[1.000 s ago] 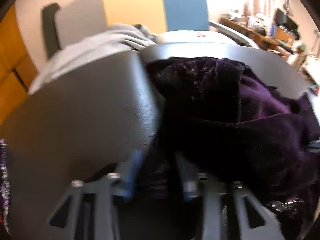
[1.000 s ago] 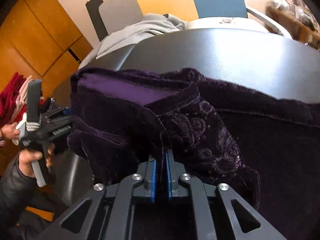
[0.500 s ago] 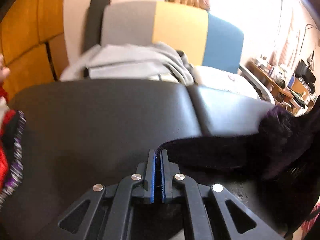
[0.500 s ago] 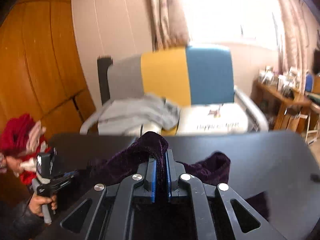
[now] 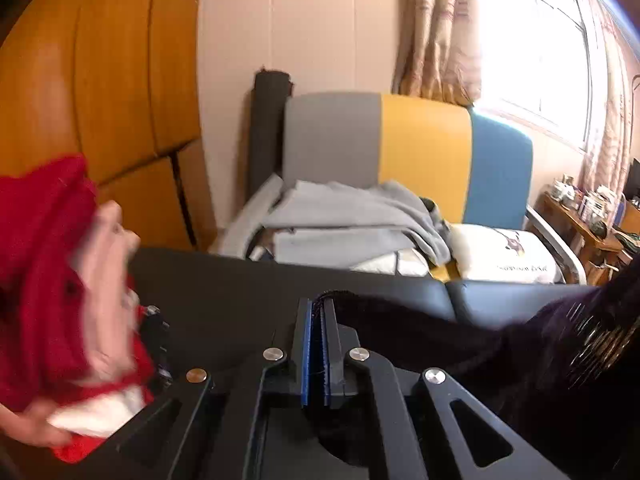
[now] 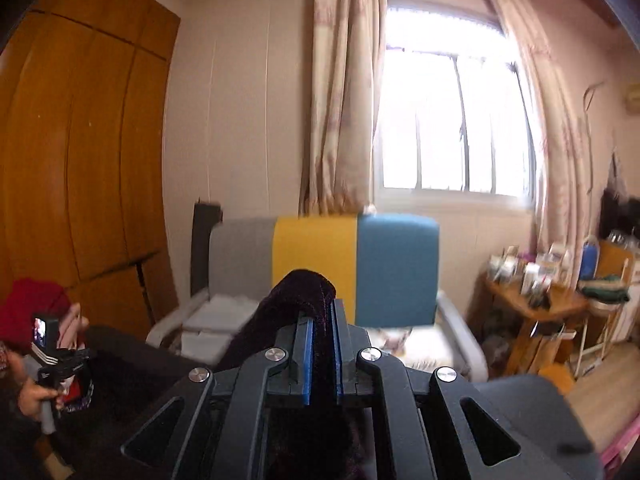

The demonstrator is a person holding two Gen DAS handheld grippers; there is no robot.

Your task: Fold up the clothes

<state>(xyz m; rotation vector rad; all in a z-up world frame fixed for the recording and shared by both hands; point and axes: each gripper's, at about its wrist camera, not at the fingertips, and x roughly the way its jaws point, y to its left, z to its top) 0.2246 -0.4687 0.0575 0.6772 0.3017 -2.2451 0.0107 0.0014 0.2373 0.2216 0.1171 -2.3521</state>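
Note:
A dark purple velvet garment (image 5: 540,344) hangs stretched between both grippers above the black padded table (image 5: 240,292). My left gripper (image 5: 317,312) is shut on one edge of it, and the cloth runs off to the right, where a beaded trim shows. In the right wrist view my right gripper (image 6: 319,320) is shut on another fold of the garment (image 6: 304,288), which bulges above the fingertips and drapes down left. The left gripper (image 6: 60,364) also appears there at far left, in a person's hand.
A pile of red and pink clothes (image 5: 48,280) lies at the table's left end. Behind the table stands a grey, yellow and blue armchair (image 5: 400,148) holding grey clothes (image 5: 352,216) and a pillow. A wooden wardrobe (image 6: 80,140) is left, a cluttered side table (image 6: 544,292) right.
Both grippers have lifted the purple garment off the table; the views swung up from the tabletop to the room. The left gripper, blurred and apart a second ago, closed on the cloth's edge.

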